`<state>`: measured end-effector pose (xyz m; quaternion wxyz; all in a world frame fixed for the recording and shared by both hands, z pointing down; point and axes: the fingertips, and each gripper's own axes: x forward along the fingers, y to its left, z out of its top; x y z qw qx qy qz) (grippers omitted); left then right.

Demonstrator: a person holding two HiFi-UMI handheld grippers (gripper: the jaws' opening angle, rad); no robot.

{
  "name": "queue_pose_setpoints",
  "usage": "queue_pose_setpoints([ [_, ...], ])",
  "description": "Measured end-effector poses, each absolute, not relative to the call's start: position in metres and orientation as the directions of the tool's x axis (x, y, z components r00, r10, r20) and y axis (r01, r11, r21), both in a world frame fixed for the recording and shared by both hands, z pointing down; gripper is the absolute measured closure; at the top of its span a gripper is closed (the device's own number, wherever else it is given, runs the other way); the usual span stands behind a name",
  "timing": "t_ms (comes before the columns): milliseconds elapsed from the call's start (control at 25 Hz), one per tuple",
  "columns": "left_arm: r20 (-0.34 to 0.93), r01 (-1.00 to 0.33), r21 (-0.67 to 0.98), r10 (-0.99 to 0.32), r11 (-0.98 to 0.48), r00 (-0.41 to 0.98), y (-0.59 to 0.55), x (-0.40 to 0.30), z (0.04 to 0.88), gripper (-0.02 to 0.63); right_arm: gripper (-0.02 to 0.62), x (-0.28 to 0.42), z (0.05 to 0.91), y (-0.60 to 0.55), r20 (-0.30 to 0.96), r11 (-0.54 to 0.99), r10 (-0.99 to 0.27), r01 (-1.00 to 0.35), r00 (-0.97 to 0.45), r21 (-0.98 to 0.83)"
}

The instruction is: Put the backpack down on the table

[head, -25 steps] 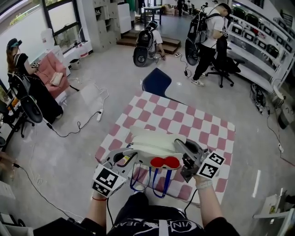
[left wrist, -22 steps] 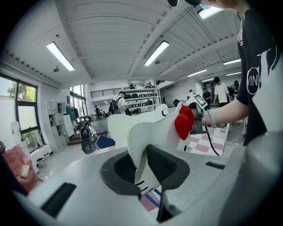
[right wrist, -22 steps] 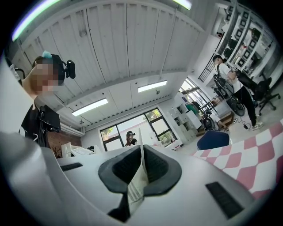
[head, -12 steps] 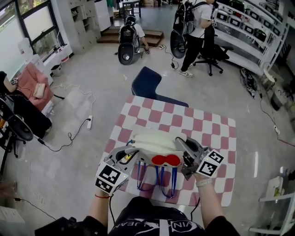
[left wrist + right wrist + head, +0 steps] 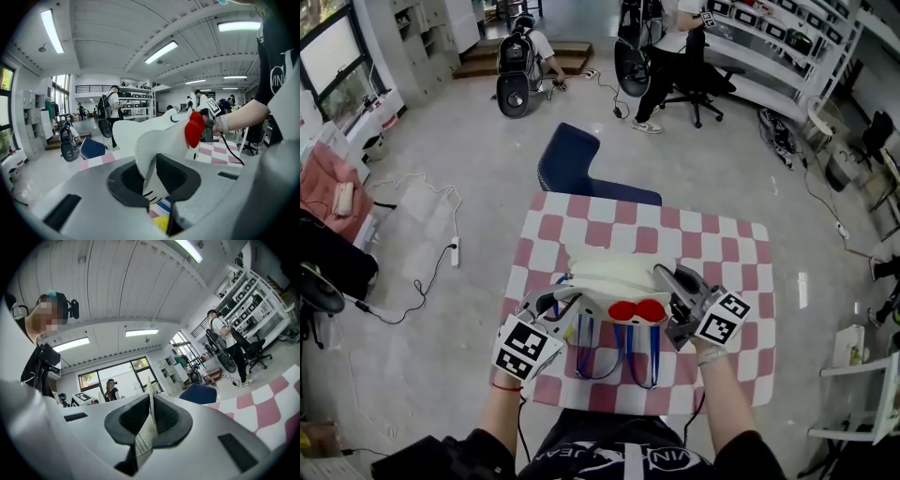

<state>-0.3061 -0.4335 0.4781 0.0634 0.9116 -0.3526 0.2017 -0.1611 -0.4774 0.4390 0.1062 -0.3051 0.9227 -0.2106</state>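
Observation:
The backpack point(image 5: 614, 278) is white with a red bow point(image 5: 637, 310) and blue straps point(image 5: 623, 356). It hangs low over the near half of the red-and-white checked table point(image 5: 722, 246), held between both grippers. My left gripper point(image 5: 569, 305) is shut on its left edge, and the white fabric point(image 5: 154, 136) is pinched between its dark pads point(image 5: 124, 180). My right gripper point(image 5: 671, 286) is shut on the right edge, where a thin fold of fabric point(image 5: 144, 439) sits between its pads. The straps dangle over the tabletop; whether the bag's base touches the cloth is hidden.
A dark blue chair point(image 5: 572, 161) stands at the table's far edge. People with backpacks point(image 5: 661, 37) and a wheeled device point(image 5: 514, 86) are farther off on the floor. Cables and a power strip point(image 5: 453, 251) lie left of the table. Shelving point(image 5: 787, 47) lines the right wall.
Both grippers have carried the backpack forward and lower, from the table's near edge to over its near half. The straps now hang over the cloth.

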Motion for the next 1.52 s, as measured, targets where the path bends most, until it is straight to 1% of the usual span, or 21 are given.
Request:
queue_pose_setpoints([
  [120,0.420,-0.666,-0.018,-0.611,-0.745,0.672,-0.448,-0.305,0.483,0.545,0.581,-0.162,0.441,-0.494,-0.058,0.729,-0.611,-0.532,-0.790,-0.430],
  [400,0.453,-0.688,-0.058,-0.633,-0.723,0.628,-0.484,-0.304,0.495,0.545,0.580,-0.161,0.455,-0.532,-0.070,0.737,-0.609,-0.531,-0.790,-0.419],
  [560,0.451,-0.699,-0.075,-0.650,-0.711,0.612,-0.501,-0.303,0.494,0.545,0.580,-0.161,0.461,-0.553,-0.063,0.742,-0.602,-0.528,-0.796,-0.414],
  [800,0.449,-0.707,-0.114,-0.671,-0.698,0.590,-0.521,-0.294,0.495,0.545,0.580,-0.152,0.464,-0.573,-0.089,0.754,-0.597,-0.521,-0.797,-0.400],
  [1080,0.467,-0.656,-0.160,-0.643,-0.737,0.608,-0.516,-0.288,0.505,0.545,0.578,-0.151,0.470,-0.574,-0.120,0.788,-0.561,-0.484,-0.819,-0.381],
  [1520,0.474,-0.644,-0.168,-0.634,-0.746,0.611,-0.508,-0.279,0.513,0.545,0.574,-0.142,0.480,-0.566,-0.105,0.775,-0.578,-0.504,-0.809,-0.381],
])
